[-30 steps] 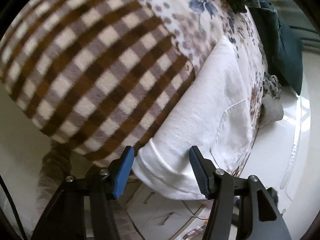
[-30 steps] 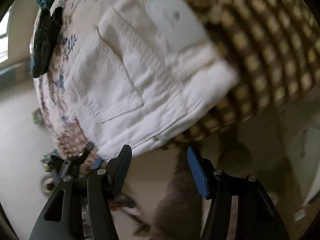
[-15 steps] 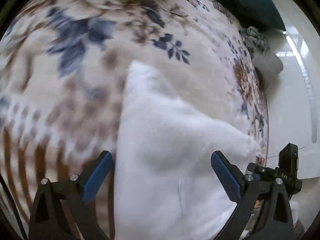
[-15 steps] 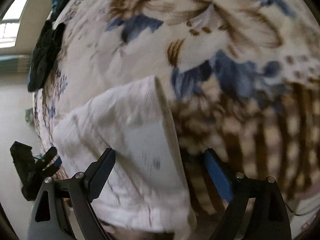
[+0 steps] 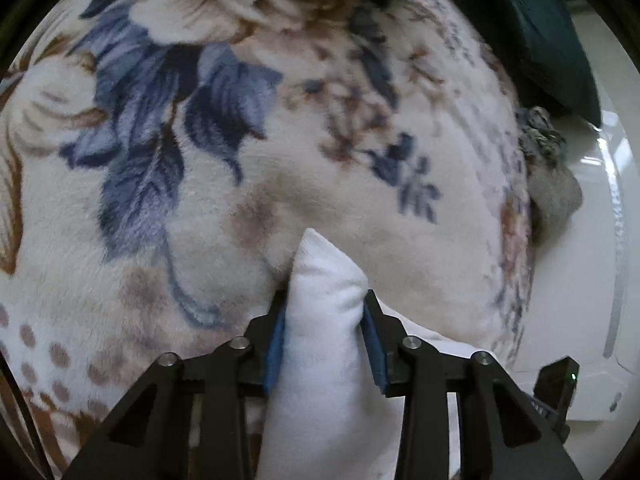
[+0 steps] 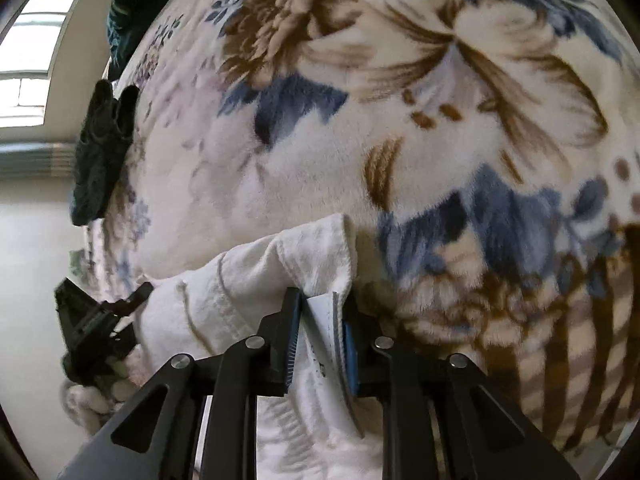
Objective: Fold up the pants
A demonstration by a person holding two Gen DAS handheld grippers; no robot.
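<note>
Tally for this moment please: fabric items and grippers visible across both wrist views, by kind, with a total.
White pants: 1
Floral fleece blanket: 1
Dark teal cloths at the blanket's far edge: 2
Grey bundle: 1
Grippers, left and right, both closing on the pants: 2
Total: 7

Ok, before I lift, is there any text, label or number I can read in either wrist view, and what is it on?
Nothing legible.
White tag sewn into the white pants, between the right gripper fingers: a few dark marks, too blurred to read.
Small black device at the right edge of the left view: faint pale marks, too small to read.
</note>
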